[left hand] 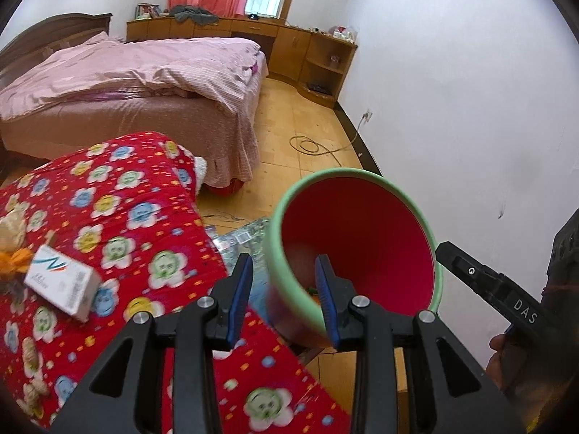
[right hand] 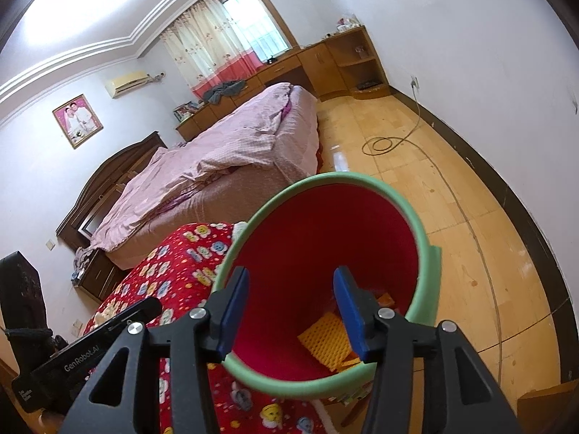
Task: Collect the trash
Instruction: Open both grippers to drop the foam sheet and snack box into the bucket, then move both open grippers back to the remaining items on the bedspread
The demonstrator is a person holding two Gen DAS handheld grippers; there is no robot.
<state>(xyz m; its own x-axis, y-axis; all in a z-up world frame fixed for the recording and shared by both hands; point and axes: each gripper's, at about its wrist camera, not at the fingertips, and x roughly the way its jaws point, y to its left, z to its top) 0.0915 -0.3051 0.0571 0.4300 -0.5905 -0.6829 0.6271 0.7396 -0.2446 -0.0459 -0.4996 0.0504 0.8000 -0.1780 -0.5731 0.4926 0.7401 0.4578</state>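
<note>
Both grippers open: left gripper straddles the bin rim, right gripper likewise; yellow trash inside.

Bin green outside and rim, red inside; yellow waffle-textured piece in it; quilt red with blue, yellow, green flower-face print; box white with teal-orange swoosh; gripper pads blue, arms black; bedspread pink striped.

One bin, one white box, two beds, one cable.
</note>
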